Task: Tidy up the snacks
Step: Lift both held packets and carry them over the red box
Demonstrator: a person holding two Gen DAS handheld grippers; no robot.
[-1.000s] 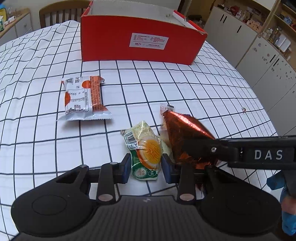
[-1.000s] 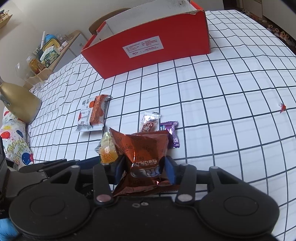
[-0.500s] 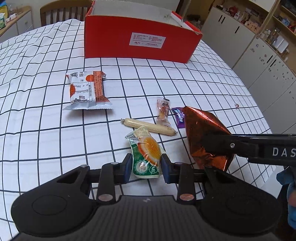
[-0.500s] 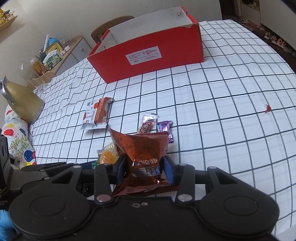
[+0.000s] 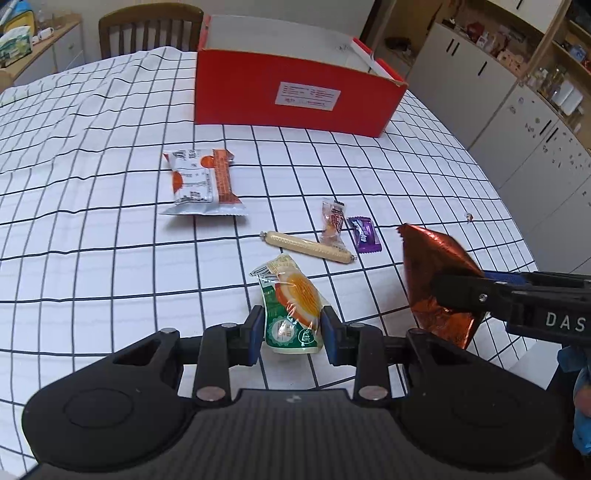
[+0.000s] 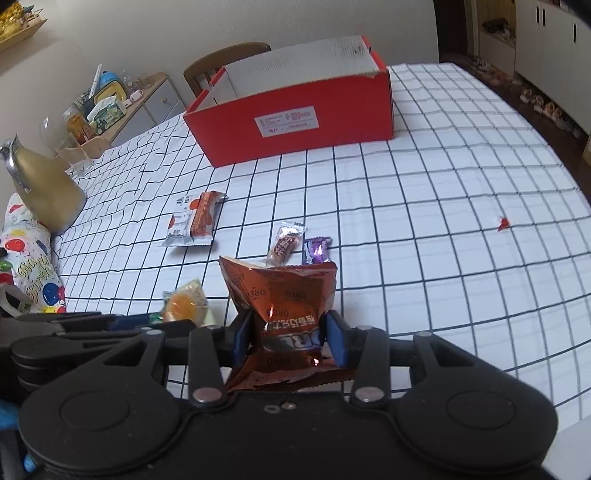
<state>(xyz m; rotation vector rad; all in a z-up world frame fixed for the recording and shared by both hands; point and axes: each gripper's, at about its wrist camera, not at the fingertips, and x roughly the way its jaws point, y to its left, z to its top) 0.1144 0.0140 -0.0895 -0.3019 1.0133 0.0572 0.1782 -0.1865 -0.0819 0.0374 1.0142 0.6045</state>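
Note:
My left gripper [image 5: 292, 334] is shut on a green snack packet with an orange picture [image 5: 291, 306] and holds it above the table. My right gripper [image 6: 288, 336] is shut on a copper Oreo bag [image 6: 284, 314], also lifted; the bag shows in the left wrist view [image 5: 436, 280]. The open red box [image 5: 295, 92] stands at the far side of the table; it also shows in the right wrist view [image 6: 295, 122]. On the cloth lie an orange-and-silver packet [image 5: 201, 181], a pale sausage stick [image 5: 306, 246], a small orange candy [image 5: 332, 221] and a purple candy [image 5: 364, 234].
The table has a white grid-pattern cloth [image 5: 92, 221]. A gold jug [image 6: 44, 188] and a balloon-print bag [image 6: 29, 258] stand at the left. A wooden chair [image 5: 147, 26] is behind the box. Cabinets [image 5: 517, 122] stand to the right. A small red scrap [image 6: 503, 223] lies on the cloth.
Both grippers have lifted and pulled back with their packets. The sausage stick and the two candies, hidden a second ago, now lie in plain view on the cloth.

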